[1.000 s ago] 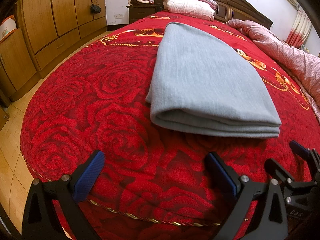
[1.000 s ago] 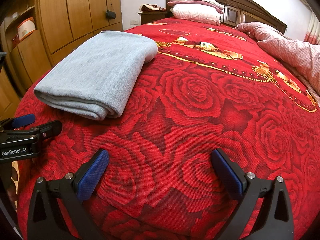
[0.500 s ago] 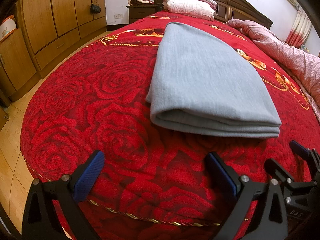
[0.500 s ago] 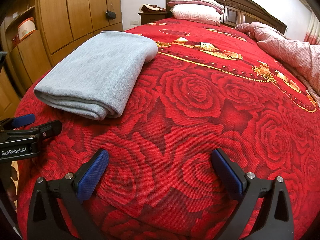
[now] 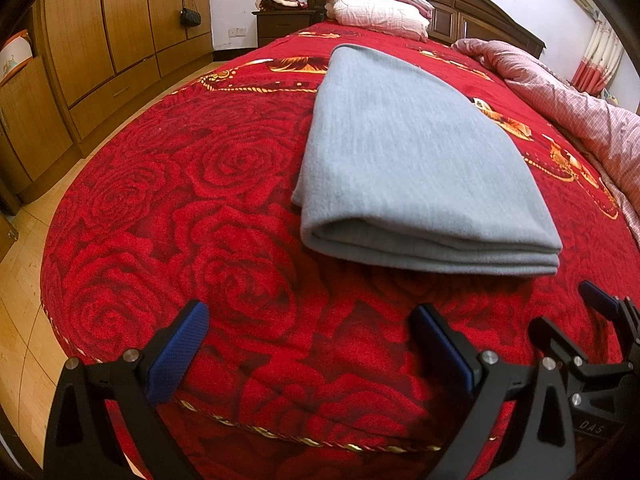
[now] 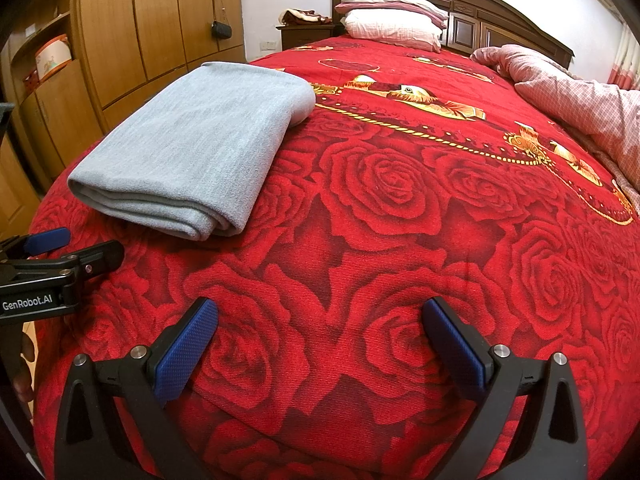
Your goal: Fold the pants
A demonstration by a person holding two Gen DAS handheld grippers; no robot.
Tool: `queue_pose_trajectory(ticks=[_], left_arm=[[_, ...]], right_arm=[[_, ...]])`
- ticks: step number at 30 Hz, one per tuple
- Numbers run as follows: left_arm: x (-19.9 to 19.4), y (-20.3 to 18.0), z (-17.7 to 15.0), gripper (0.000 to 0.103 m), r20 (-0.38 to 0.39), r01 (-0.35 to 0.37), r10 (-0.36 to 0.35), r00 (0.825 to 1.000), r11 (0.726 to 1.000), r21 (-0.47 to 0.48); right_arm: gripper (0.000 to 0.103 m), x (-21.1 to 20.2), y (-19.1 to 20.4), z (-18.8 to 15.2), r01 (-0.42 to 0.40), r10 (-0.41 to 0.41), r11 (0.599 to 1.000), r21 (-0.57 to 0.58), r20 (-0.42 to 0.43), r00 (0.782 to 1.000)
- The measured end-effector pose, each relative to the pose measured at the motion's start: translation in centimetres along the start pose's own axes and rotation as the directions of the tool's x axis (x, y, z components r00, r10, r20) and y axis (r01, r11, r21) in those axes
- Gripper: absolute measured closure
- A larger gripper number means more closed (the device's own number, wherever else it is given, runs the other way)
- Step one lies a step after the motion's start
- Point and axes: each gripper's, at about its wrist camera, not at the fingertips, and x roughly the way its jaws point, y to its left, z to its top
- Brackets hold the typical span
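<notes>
Folded grey pants (image 5: pixel 416 168) lie on bedspread (image 5: pixel 180 208) (apparently untouched).

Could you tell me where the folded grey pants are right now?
The folded grey fabric pants lie on the red rose-patterned bedspread, ahead of the open left gripper.

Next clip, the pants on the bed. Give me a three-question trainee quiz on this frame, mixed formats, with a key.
1. True or false: the left gripper is shut on the grey pants.
2. The pants lie on: A the floor, B the red rose bedspread, C the pillows.
3. Fill in: the right gripper holds ____.

Key: 1 false, both grippers are open and clear of the cloth. 2 B. 3 nothing.
</notes>
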Motion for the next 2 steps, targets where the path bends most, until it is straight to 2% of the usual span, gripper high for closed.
queue_pose_trajectory(ticks=[2], left_arm=[[0.00, -0.01, 0.00, 0.000, 0.000, 0.000, 0.000, 1.000, 1.000, -0.001]], right_arm=[[0.000, 0.01, -0.01, 0.00, 0.000, 0.000, 1.000, 0.000, 0.000, 1.000]])
